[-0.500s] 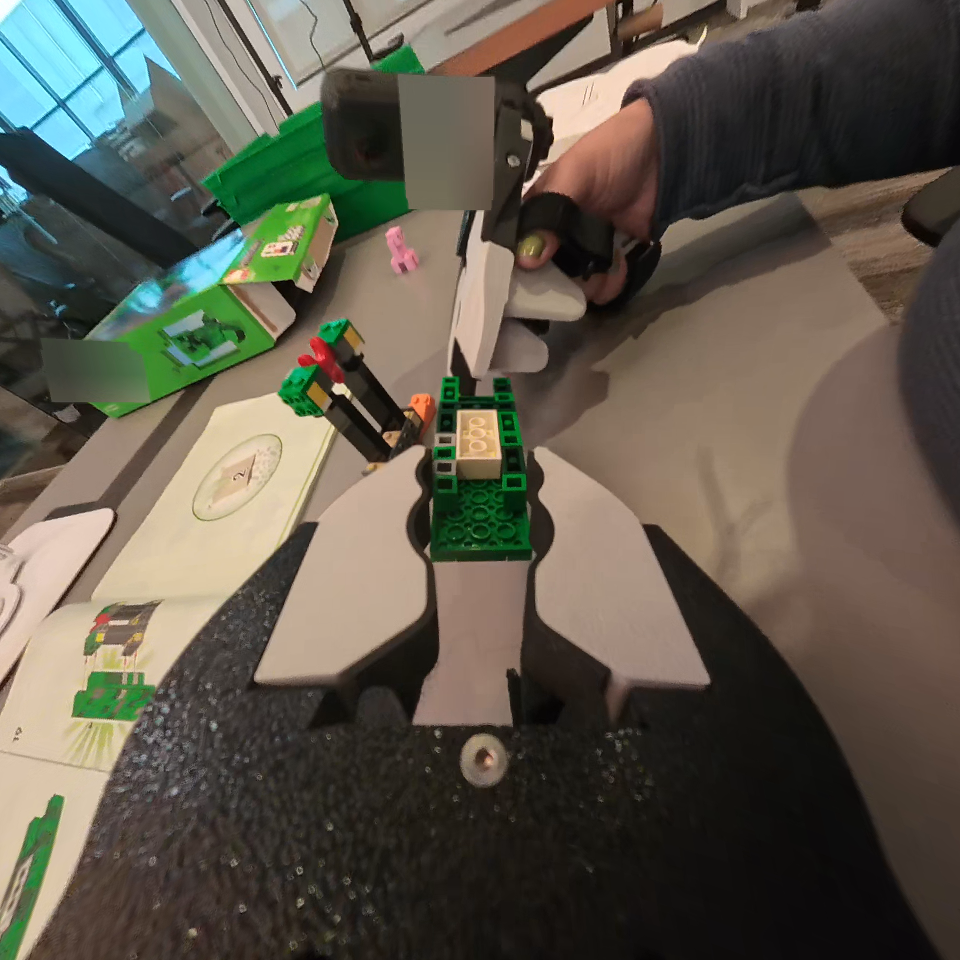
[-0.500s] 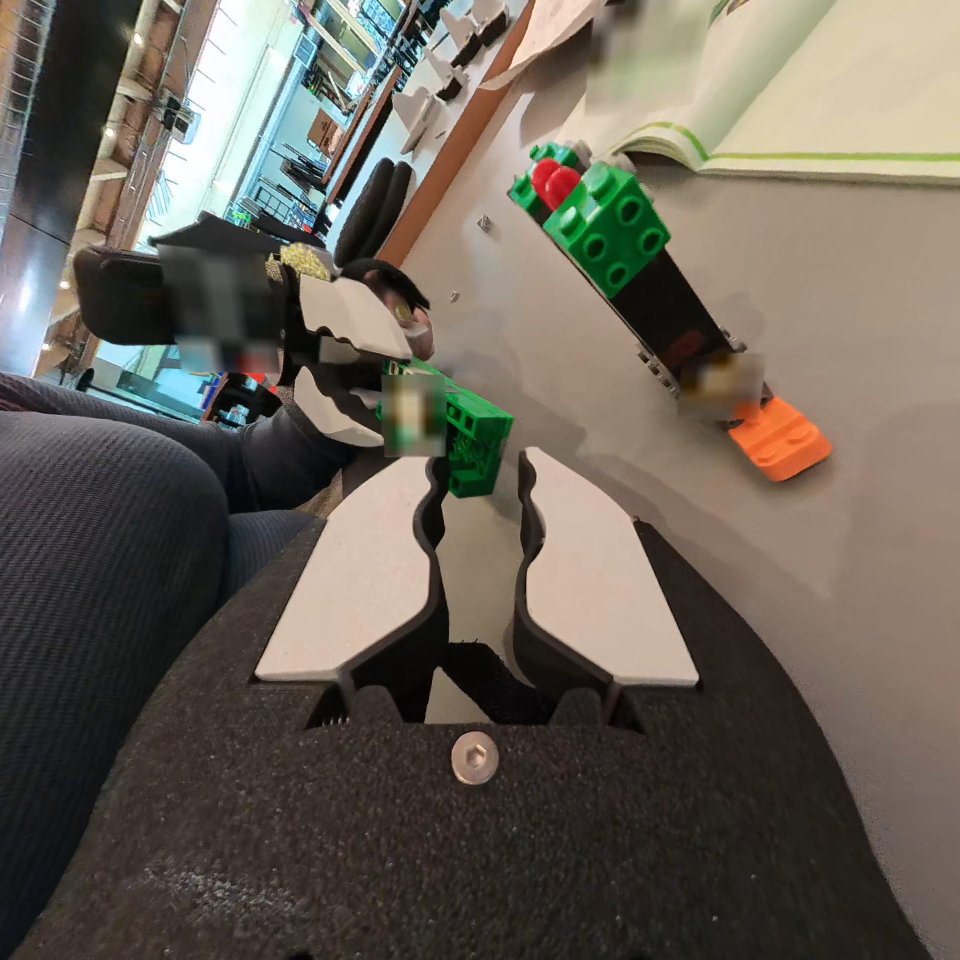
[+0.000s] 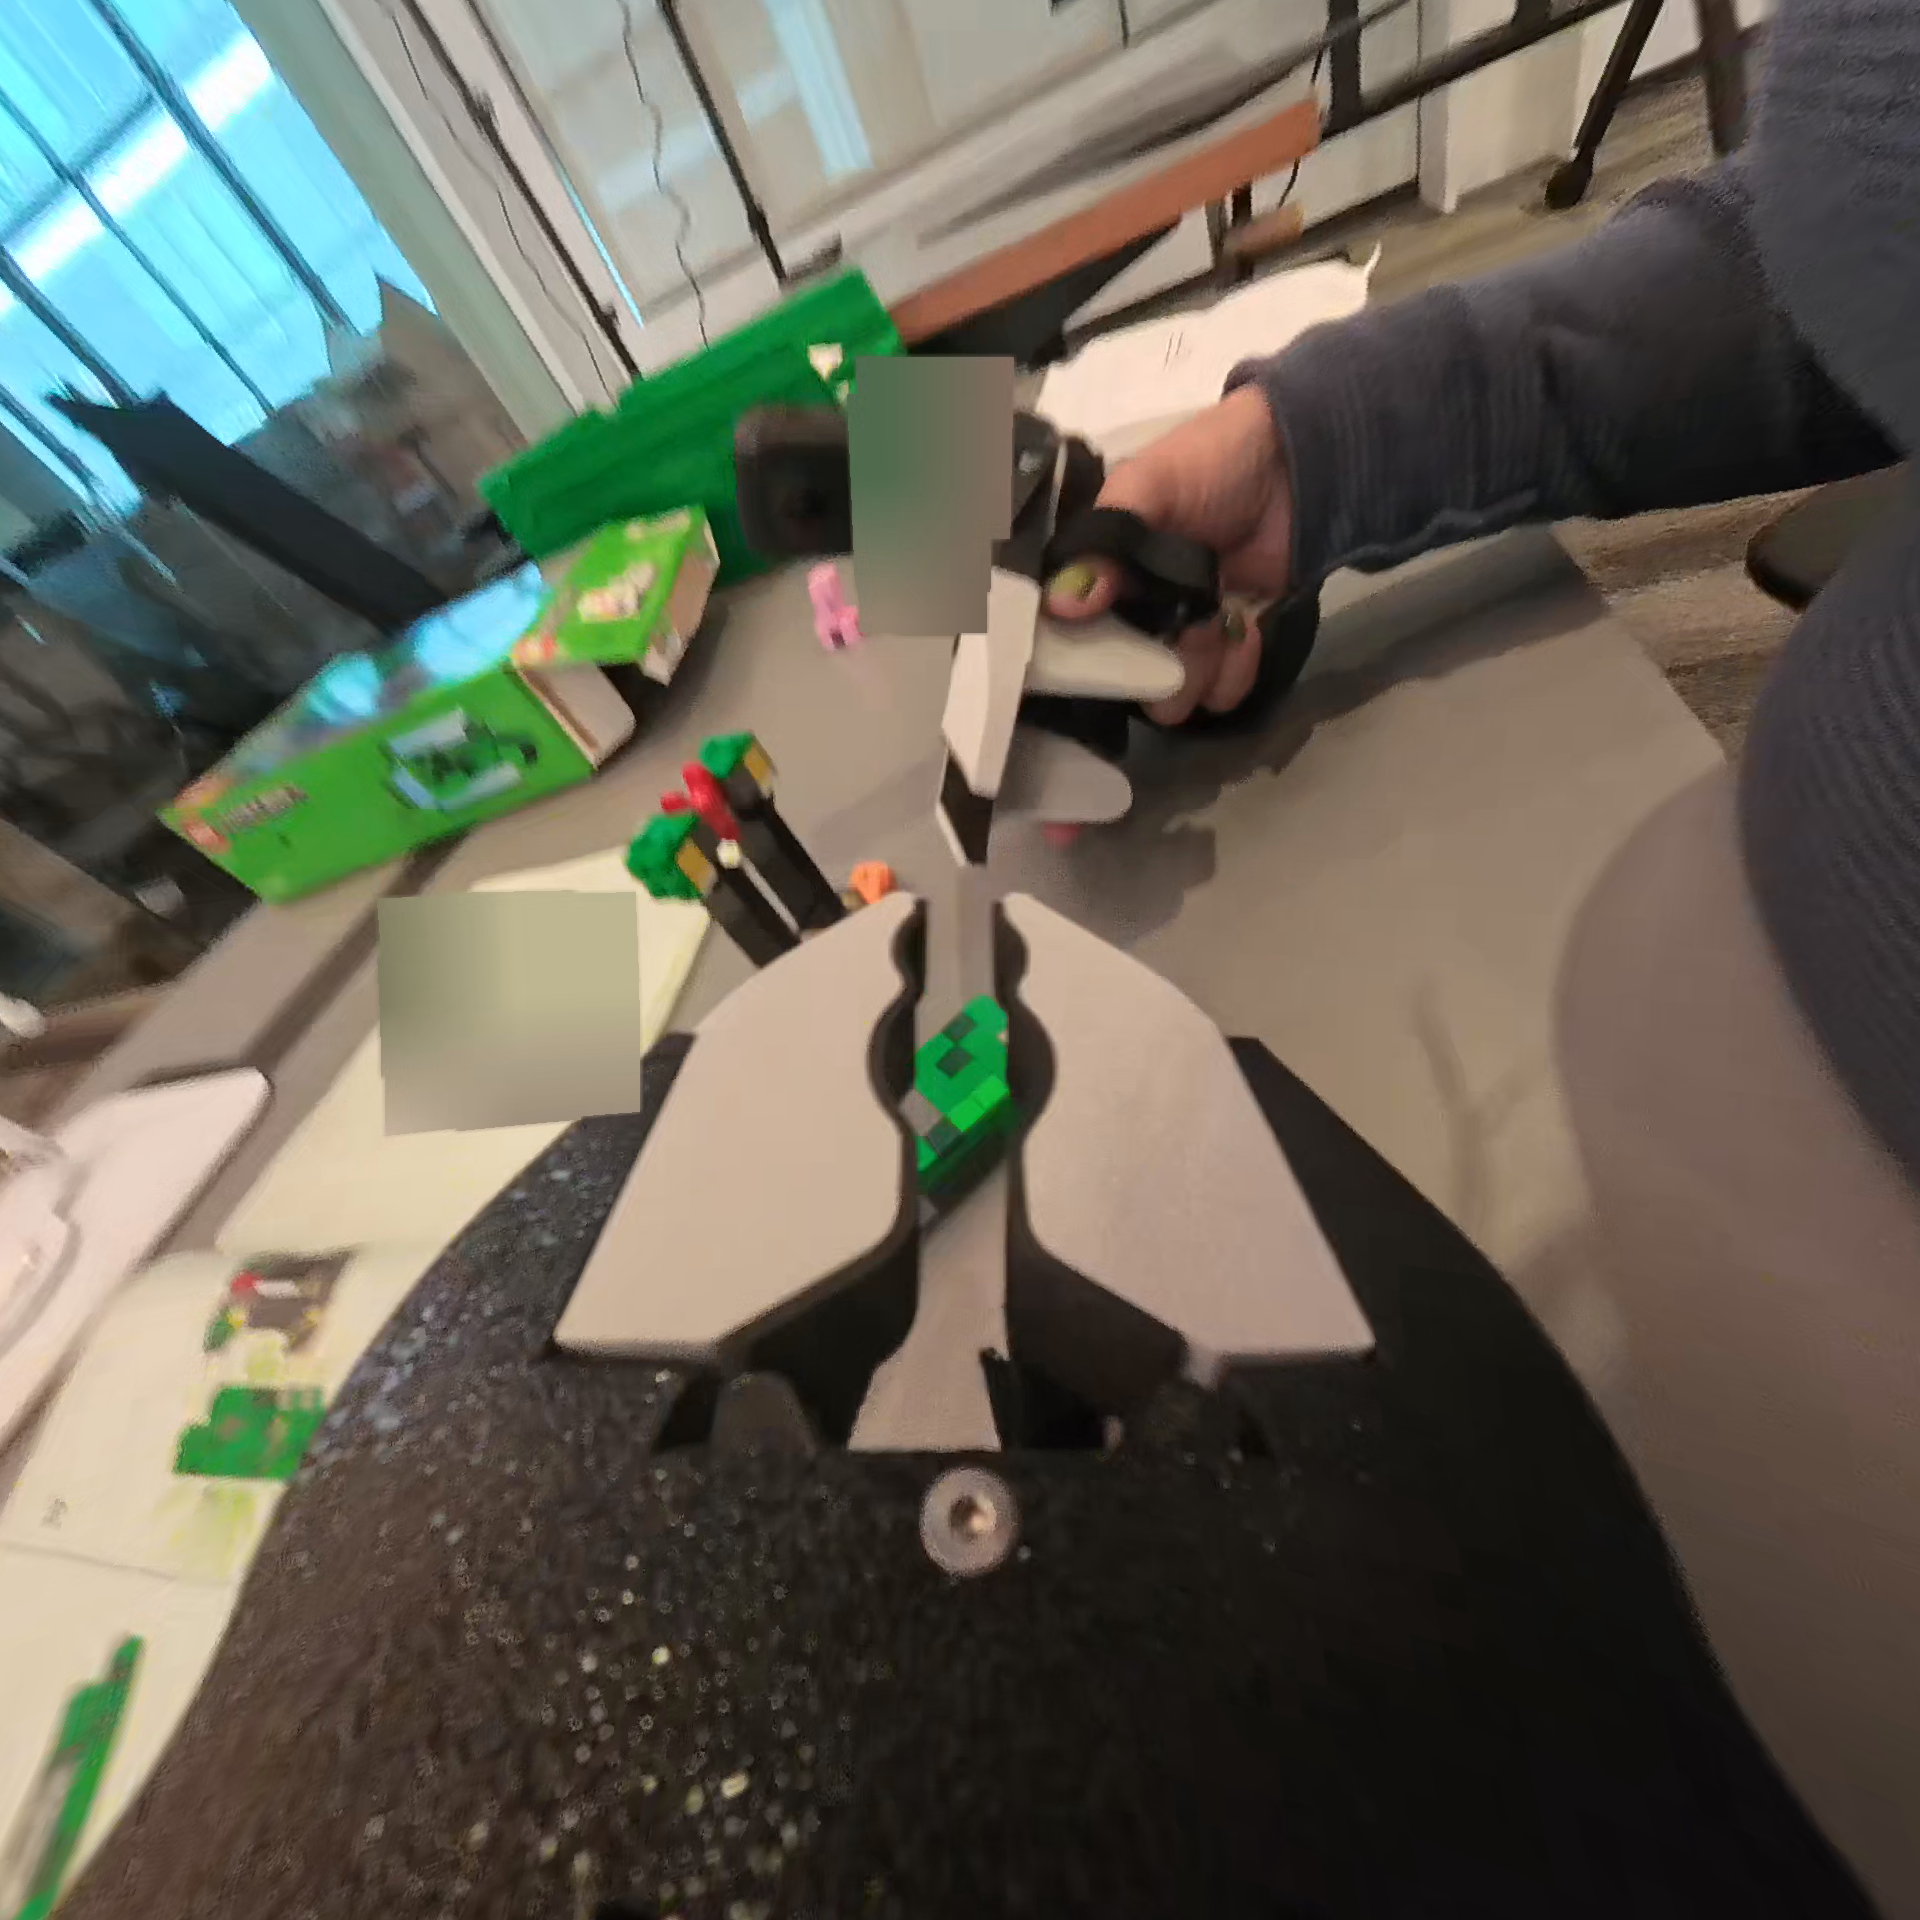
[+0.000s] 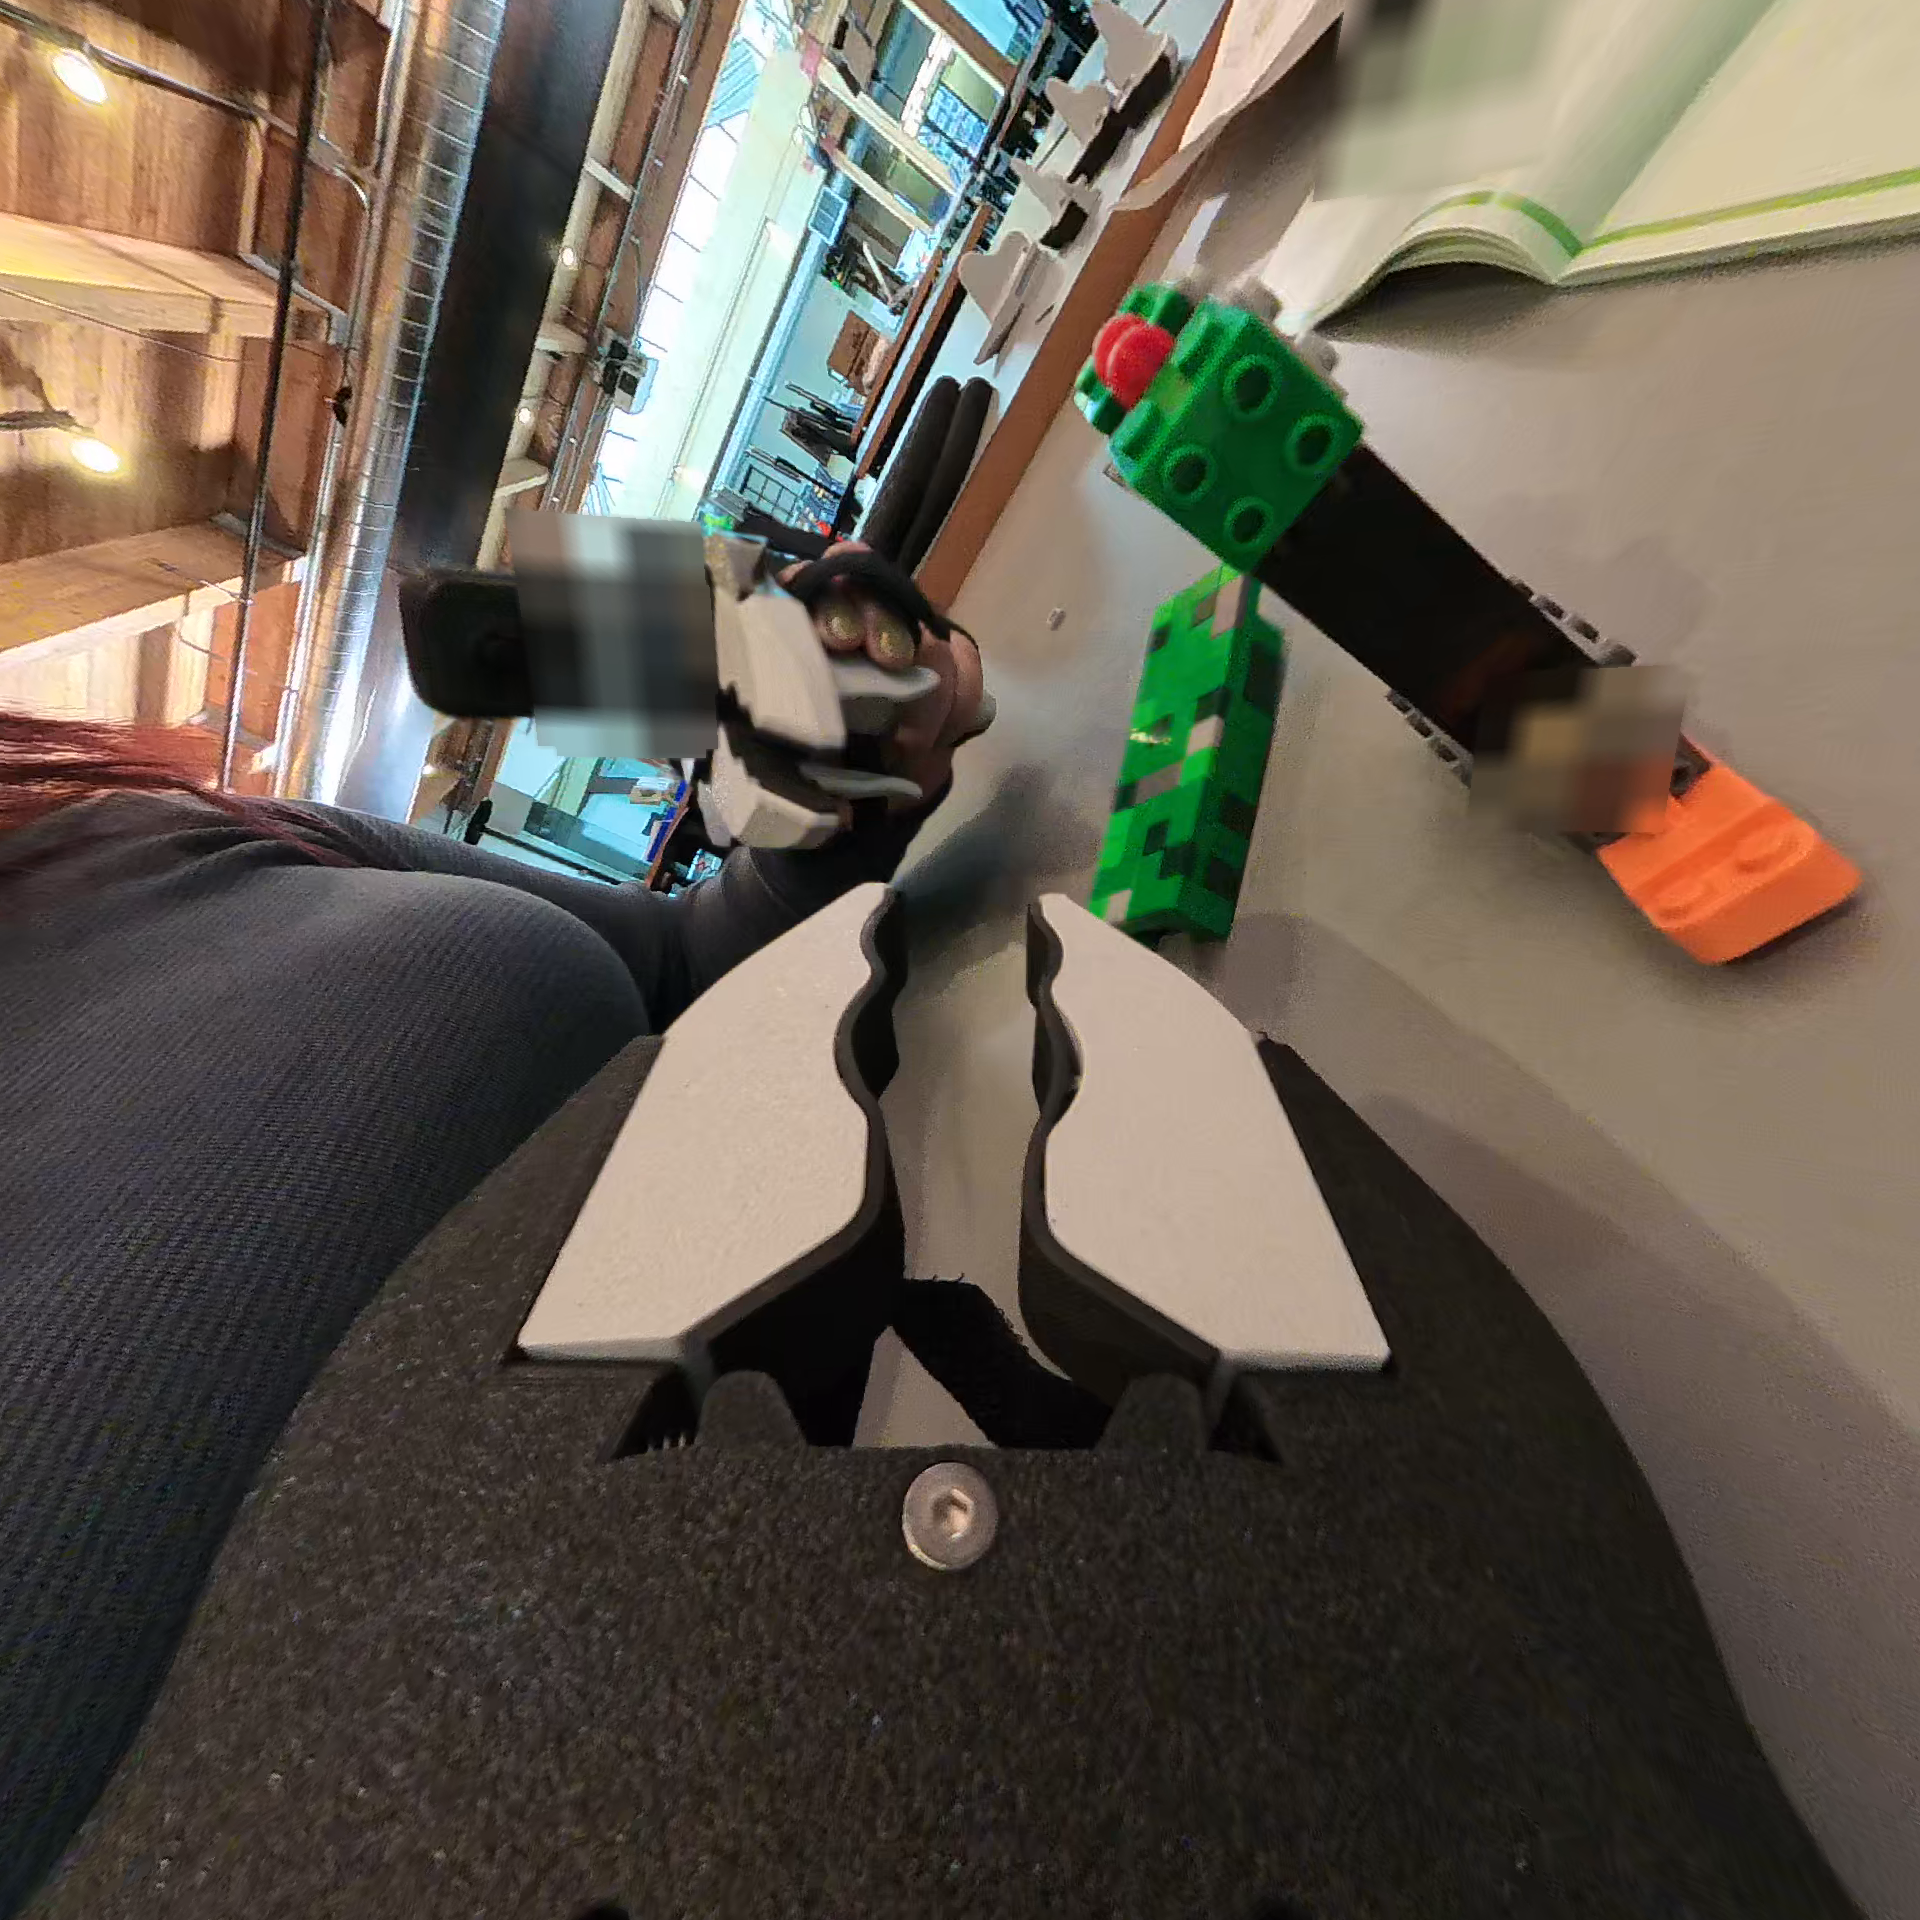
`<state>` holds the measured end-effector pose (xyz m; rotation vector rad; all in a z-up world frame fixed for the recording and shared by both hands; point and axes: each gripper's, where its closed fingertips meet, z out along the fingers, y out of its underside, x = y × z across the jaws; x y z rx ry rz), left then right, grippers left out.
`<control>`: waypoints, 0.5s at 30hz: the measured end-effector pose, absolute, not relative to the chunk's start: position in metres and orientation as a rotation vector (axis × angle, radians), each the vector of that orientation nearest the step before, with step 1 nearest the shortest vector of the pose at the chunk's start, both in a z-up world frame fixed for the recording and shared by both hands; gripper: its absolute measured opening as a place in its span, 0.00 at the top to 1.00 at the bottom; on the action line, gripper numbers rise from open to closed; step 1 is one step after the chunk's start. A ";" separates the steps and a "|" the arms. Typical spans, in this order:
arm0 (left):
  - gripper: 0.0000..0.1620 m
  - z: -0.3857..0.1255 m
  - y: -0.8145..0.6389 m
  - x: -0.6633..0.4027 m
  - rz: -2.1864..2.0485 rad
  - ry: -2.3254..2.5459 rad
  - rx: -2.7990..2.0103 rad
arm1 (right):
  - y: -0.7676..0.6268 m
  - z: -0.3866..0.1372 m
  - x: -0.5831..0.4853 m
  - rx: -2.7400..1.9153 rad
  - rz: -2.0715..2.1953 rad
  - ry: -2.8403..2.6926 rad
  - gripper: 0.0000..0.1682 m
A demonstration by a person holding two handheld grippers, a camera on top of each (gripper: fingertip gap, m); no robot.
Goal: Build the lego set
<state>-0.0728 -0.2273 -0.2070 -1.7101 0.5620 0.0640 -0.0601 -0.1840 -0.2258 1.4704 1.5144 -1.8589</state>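
Over on the left of the grey table (image 3: 1455, 935) sits the green set box (image 3: 395, 769), and nearer the builder the instruction booklet (image 3: 135, 1351) lies open. Next along is the long black-and-green assembly (image 3: 727, 862), lying on its side with an orange piece (image 4: 1725, 883) at its foot. A small pink figure (image 3: 831, 608) stands well behind it.

The green pixel-patterned block (image 4: 1195, 748) is what matters now. It seems to lie flat on the table just beside the assembly's black shaft, free of both tools.

The left gripper (image 3: 961, 909) hangs above it, fingers apart by a slim gap with nothing pinched. From its own camera the block shows through that gap, down on the table. Its long side runs roughly in line with the fingers.

To the right, the right gripper (image 4: 961, 904) is low over the table, jaws released and empty. The block's near end lies just ahead of its fingertips and a little to their right. The block's long axis points away from the gripper rather than across its mouth.

To my eye the right gripper is the nearer of the two. To take the block it would need a small shift to its right, then it could close across the narrow width. The left would have to drop straight down. Either way the assembly sits close alongside, so a wide approach could knock it
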 end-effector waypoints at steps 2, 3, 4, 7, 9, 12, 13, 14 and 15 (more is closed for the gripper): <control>0.90 -0.215 -0.231 -0.077 -0.006 0.513 -1.759 | -0.182 -0.226 -0.059 1.482 -1.870 1.531 0.87; 0.89 -0.217 -0.234 -0.080 -0.022 0.491 -1.764 | -0.181 -0.226 -0.059 1.486 -1.878 1.546 0.87; 0.89 -0.217 -0.237 -0.082 -0.028 0.474 -1.767 | -0.180 -0.225 -0.059 1.490 -1.891 1.567 0.87; 0.85 -0.221 -0.245 -0.091 -0.002 0.417 -1.811 | -0.177 -0.220 -0.061 1.499 -1.991 1.743 0.88; 0.82 -0.226 -0.249 -0.097 0.005 0.369 -1.856 | -0.178 -0.221 -0.064 1.529 -2.027 1.935 0.90; 0.79 -0.229 -0.251 -0.101 -0.021 0.308 -1.908 | -0.187 -0.226 -0.068 1.593 -1.938 2.105 0.88; 0.78 -0.230 -0.251 -0.103 -0.024 0.291 -1.923 | -0.191 -0.229 -0.069 1.612 -1.896 2.157 0.87; 0.76 -0.232 -0.251 -0.105 -0.024 0.274 -1.937 | -0.194 -0.230 -0.071 1.631 -1.869 2.207 0.86; 0.75 -0.234 -0.251 -0.108 -0.023 0.256 -1.951 | -0.195 -0.232 -0.073 1.657 -1.844 2.257 0.86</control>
